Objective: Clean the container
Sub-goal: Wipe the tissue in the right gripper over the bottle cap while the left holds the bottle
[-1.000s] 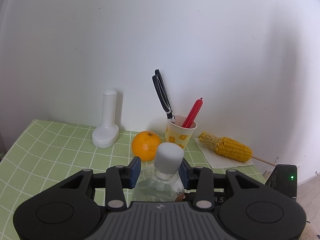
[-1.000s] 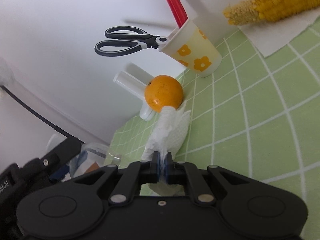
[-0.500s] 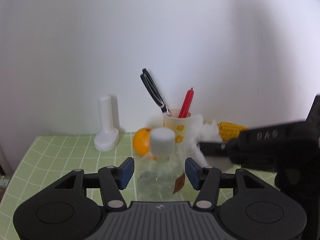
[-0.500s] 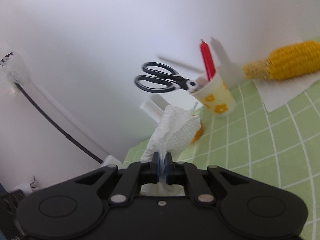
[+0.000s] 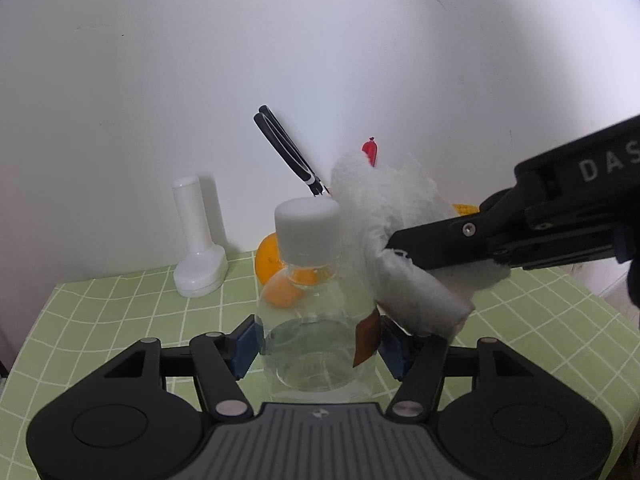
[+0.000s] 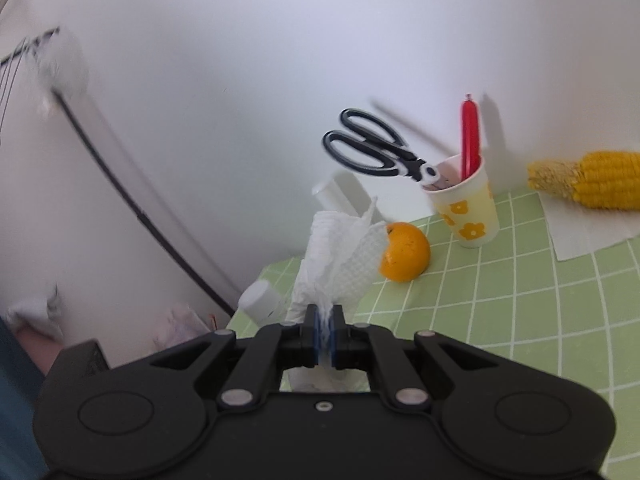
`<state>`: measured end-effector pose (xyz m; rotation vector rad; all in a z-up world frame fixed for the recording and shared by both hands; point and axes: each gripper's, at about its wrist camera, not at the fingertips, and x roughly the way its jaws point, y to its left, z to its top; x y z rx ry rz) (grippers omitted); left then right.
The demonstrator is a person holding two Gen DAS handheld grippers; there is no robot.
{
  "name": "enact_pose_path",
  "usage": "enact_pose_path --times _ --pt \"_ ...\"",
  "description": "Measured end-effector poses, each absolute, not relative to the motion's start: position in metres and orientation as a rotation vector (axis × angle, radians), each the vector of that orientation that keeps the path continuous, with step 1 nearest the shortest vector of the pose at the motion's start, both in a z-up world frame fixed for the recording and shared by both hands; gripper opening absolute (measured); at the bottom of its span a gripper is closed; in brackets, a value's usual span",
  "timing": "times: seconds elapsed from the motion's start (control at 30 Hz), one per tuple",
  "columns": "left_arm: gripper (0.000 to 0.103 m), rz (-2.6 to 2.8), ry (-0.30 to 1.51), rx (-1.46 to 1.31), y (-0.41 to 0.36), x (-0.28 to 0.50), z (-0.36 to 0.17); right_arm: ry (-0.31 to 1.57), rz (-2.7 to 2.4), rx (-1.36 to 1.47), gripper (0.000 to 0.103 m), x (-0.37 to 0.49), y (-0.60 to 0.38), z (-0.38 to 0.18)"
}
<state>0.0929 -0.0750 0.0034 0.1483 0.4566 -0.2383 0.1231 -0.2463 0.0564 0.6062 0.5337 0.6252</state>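
Left tongs (image 5: 318, 346): blue pads set against both sides of a clear plastic bottle with a white screw cap (image 5: 316, 312), clamped on its lower body; the bottle stands upright between them.
Right tongs (image 6: 325, 332): pressed together on a crumpled white paper towel (image 6: 340, 264), which fans out ahead of the pads.
Bottle position: nearest the left wrist camera, in front of the other things on the worktop; whether its base touches the cloth cannot be told.
Towel contact: in the left wrist view the paper towel (image 5: 400, 240) lies against the bottle's right shoulder, just beside the cap, with the right tongs (image 5: 424, 254) reaching in from the right.
Worktop: covered by a green cloth with a white grid (image 6: 560, 300).
Behind the bottle: a round orange (image 6: 404, 258), near a yellow paper cup with orange flowers (image 6: 468, 208) holding black-handled scissors (image 6: 372, 146) and a red stick-like item (image 6: 469, 136).
Far right: a yellow corn cob (image 6: 592, 184) lying on a white sheet of paper (image 6: 588, 232).
Far left: a white plastic bottle-shaped stand (image 5: 198, 240) upright by the white wall.
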Motion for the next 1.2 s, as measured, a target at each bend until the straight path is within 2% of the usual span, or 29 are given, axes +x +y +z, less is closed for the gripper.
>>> enact_pose_path --times 0.4,0.7,1.2 --pt "0.060 -0.246 0.443 0.131 -0.073 0.091 0.003 0.564 0.755 0.485 0.005 0.112 -0.226 0.071" --pt "0.060 -0.240 0.443 0.133 -0.077 0.089 0.005 0.563 0.859 0.596 0.004 0.123 -0.214 0.067" --pt "0.060 -0.240 0.438 0.131 -0.082 0.087 0.011 0.400 0.815 0.483 0.004 0.125 -0.204 0.093"
